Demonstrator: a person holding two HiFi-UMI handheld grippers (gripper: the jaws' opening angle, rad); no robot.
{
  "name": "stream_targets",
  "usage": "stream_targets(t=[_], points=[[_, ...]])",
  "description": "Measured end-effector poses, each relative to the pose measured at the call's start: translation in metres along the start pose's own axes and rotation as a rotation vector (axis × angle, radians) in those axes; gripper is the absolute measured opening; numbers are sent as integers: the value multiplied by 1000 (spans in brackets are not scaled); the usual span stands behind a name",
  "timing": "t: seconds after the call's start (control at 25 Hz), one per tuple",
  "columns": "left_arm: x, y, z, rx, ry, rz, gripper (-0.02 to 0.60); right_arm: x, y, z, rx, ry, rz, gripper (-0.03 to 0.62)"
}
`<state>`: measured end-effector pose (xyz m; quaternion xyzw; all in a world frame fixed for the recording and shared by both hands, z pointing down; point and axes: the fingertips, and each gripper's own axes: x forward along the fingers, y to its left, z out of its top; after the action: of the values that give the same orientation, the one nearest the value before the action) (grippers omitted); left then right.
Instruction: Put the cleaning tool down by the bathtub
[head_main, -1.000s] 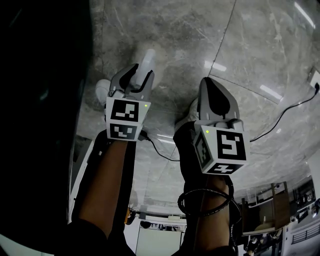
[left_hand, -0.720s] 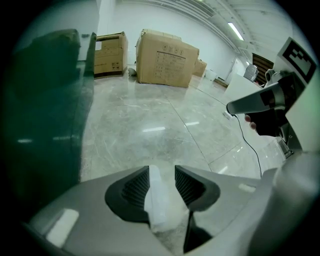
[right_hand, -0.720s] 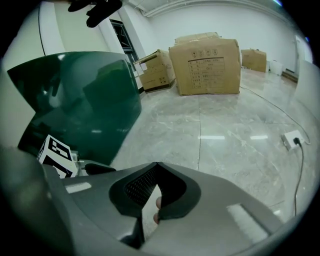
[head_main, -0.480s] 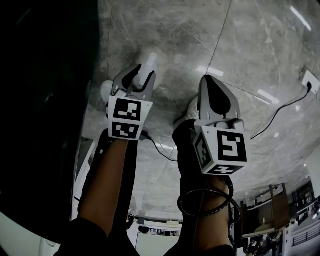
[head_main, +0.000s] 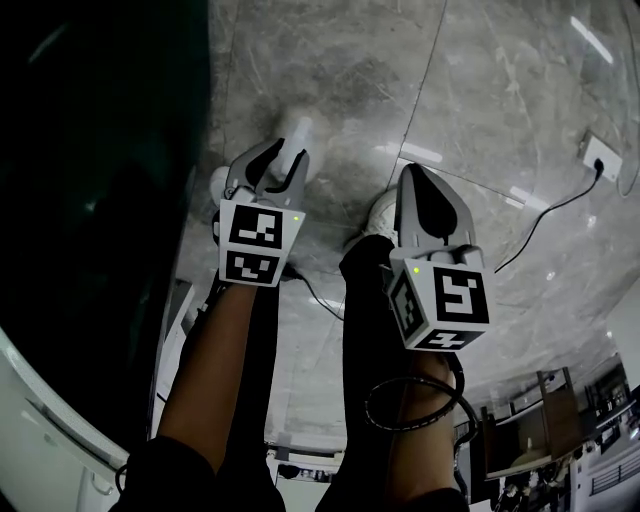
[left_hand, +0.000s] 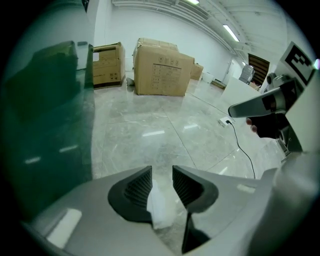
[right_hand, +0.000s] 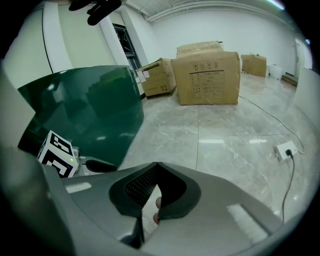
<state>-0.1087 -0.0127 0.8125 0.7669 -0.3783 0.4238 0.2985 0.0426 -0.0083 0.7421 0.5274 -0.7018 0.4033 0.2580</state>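
1. Beside the dark green bathtub (head_main: 100, 200), above the marble floor (head_main: 500, 120), the left tongs (head_main: 280, 160) are clamped on the white cleaning tool (head_main: 297, 135), whose end pokes out past the tips.
2. The right tongs (head_main: 412, 172) are pressed together and empty.
3. The tool seems not yet set down. The next move calls for lowering it to the floor near the tub wall, then releasing.

Grey marble floor (head_main: 480, 120): glossy, thin tile seams, strip-light reflections. White socket block (head_main: 598, 155) on floor at right; black cable (head_main: 545, 212) plugged in, trailing across tiles. Large closed cardboard box (right_hand: 207, 77) at far end; open box (right_hand: 159, 77) just beside it, left; smaller box (right_hand: 254, 65) further back, right. Ceiling strip lights (left_hand: 230, 32) above.
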Motion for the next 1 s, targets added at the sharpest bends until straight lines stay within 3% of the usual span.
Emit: stream_targets(t=[0.28,1.0], points=[[-34,-6,18,-10,-5,-5,126,-29,13,25,-5,-27,5,24],[-110,-19,65,62,-51,-24,52,-89,44,64,8,-62,3,23]])
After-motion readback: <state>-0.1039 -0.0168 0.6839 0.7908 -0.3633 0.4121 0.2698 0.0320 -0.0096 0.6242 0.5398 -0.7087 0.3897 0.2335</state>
